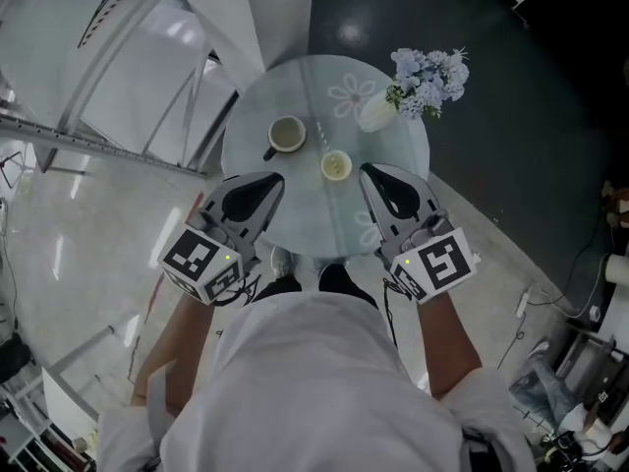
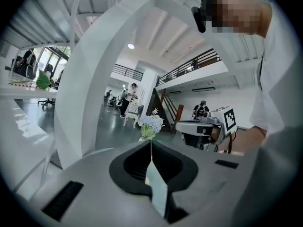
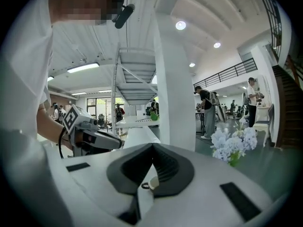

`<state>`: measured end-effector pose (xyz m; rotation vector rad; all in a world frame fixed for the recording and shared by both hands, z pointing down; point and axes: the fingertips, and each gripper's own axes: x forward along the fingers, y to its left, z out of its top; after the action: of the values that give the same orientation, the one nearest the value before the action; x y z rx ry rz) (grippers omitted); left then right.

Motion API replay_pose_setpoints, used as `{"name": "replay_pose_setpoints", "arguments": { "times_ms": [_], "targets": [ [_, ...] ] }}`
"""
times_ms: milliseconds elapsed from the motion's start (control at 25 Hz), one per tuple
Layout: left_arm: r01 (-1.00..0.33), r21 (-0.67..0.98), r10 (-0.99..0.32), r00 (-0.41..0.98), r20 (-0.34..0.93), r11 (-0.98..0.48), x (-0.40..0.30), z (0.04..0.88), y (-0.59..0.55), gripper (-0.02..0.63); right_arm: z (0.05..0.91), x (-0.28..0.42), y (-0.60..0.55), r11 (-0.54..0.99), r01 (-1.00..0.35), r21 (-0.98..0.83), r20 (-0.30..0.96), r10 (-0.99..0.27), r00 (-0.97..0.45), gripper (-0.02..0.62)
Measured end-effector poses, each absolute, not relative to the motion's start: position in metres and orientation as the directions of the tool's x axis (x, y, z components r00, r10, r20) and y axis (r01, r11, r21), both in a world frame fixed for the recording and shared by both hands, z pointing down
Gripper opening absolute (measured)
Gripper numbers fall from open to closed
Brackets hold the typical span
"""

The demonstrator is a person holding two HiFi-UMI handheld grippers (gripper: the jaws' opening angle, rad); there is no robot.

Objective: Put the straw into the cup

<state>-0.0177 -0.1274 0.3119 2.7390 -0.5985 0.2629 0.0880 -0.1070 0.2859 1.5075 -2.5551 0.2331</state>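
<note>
**Two grippers, two cups, one vase on one round table**

At the left, the left gripper [image 1: 275, 180] hovers over the near edge of the glass table [image 1: 313, 216]. Its jaws are pressed together tip to tip, with nothing between them. Just beyond its tips stands the mug [image 1: 286, 134], upright with its mouth up and its handle pointing back toward that gripper. Next comes the small cup [image 1: 336, 165], also upright and open at the top, pale yellow inside. It sits between the two grippers' tips, just beside the right one. I cannot make out the straw in any view. The right gripper [image 1: 367, 172] angles in toward the table's middle, jaws likewise closed on nothing. Farthest right, near the far rim, stands one vase [image 1: 376, 113] holding pale blue flowers [image 1: 429, 79].
</note>
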Motion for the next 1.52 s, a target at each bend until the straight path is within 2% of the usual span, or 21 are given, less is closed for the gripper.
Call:
{"name": "replay_pose_setpoints", "arguments": {
  "times_ms": [800,1520],
  "targets": [
    [-0.389,0.235,-0.336,0.912,0.235,-0.891,-0.013,0.301,-0.113,0.026,0.283,0.093,-0.074,0.446,-0.891,-0.078,0.232,-0.861,-0.452,0.023],
    [-0.403,0.245,-0.348,0.906,0.241,-0.882,-0.004,0.305,-0.105,0.026,0.302,0.108,-0.068,0.437,-0.89,-0.13,0.26,-0.851,-0.456,0.021]
  ]
}}
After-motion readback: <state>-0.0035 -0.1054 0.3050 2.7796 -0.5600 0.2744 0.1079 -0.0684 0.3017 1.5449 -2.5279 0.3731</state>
